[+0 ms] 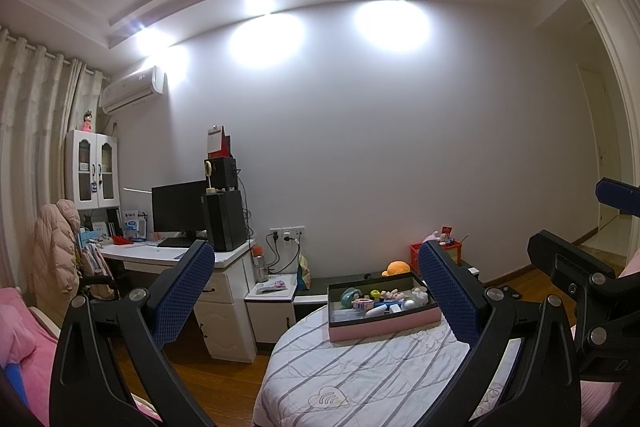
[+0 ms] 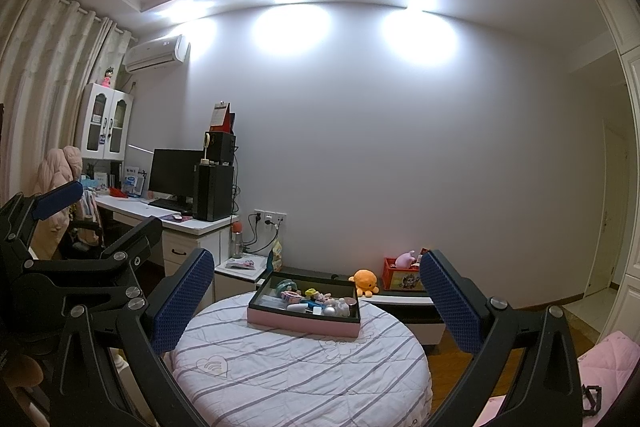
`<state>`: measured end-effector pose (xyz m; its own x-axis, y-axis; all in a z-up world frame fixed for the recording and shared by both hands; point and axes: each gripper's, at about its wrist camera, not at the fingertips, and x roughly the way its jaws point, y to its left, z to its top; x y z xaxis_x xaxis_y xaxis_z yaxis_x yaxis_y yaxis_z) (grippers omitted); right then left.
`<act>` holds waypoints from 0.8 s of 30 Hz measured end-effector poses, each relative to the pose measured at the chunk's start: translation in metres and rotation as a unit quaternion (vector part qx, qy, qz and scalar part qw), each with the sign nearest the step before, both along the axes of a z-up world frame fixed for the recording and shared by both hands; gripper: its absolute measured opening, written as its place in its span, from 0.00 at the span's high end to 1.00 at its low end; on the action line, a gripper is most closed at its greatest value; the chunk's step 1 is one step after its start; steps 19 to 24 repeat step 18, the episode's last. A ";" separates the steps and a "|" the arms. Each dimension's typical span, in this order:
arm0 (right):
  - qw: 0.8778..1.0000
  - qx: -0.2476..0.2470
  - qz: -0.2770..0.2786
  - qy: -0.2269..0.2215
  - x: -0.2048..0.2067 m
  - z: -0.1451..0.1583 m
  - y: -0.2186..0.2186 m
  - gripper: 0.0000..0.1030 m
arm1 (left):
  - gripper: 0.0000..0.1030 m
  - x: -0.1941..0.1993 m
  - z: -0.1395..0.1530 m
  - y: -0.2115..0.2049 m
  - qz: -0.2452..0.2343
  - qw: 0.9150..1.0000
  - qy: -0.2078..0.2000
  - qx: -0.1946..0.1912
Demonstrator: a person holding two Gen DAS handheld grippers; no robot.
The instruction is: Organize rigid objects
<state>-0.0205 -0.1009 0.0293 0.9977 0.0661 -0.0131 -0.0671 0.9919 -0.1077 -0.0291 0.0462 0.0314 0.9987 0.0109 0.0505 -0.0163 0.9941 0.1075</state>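
A pink tray (image 1: 384, 325) with a dark inside stands on a round striped bed (image 1: 360, 379). It holds several small rigid items: a teal ring, a pink patterned ring, a silver ball, white pieces. It also shows in the right wrist view (image 2: 300, 323). My left gripper (image 1: 316, 291) is open and empty, held well short of the tray. My right gripper (image 2: 316, 291) is open and empty, also well back from the tray. The right gripper shows at the left view's right edge (image 1: 580, 259); the left gripper shows at the right view's left edge (image 2: 100, 223).
A white desk (image 2: 188, 225) with a monitor and black PC tower stands at the left. A low dark bench (image 2: 400, 297) behind the bed carries an orange plush (image 2: 366, 281) and a red box (image 2: 402, 277). A pink quilt (image 2: 612, 359) lies at the right. A wooden floor surrounds the bed.
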 end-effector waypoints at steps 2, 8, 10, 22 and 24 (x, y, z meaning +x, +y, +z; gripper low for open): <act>1.000 -0.001 -0.001 -0.001 0.000 0.000 0.000 0.00 | 0.00 0.000 0.000 0.000 0.001 1.000 0.000 0.001; 1.000 -0.001 -0.001 -0.001 0.000 0.000 0.000 0.00 | 0.00 0.000 0.000 0.000 0.000 1.000 0.000 0.000; 1.000 -0.001 0.000 -0.001 0.000 0.000 -0.001 0.00 | 0.00 0.000 0.000 0.000 0.000 1.000 0.000 0.000; 1.000 -0.001 0.000 0.001 0.002 0.000 -0.002 0.00 | 0.00 0.002 -0.001 -0.001 -0.001 1.000 0.004 -0.001; 1.000 -0.001 0.000 0.001 0.002 0.000 -0.002 0.00 | 0.00 0.002 -0.001 -0.001 -0.001 1.000 0.004 -0.001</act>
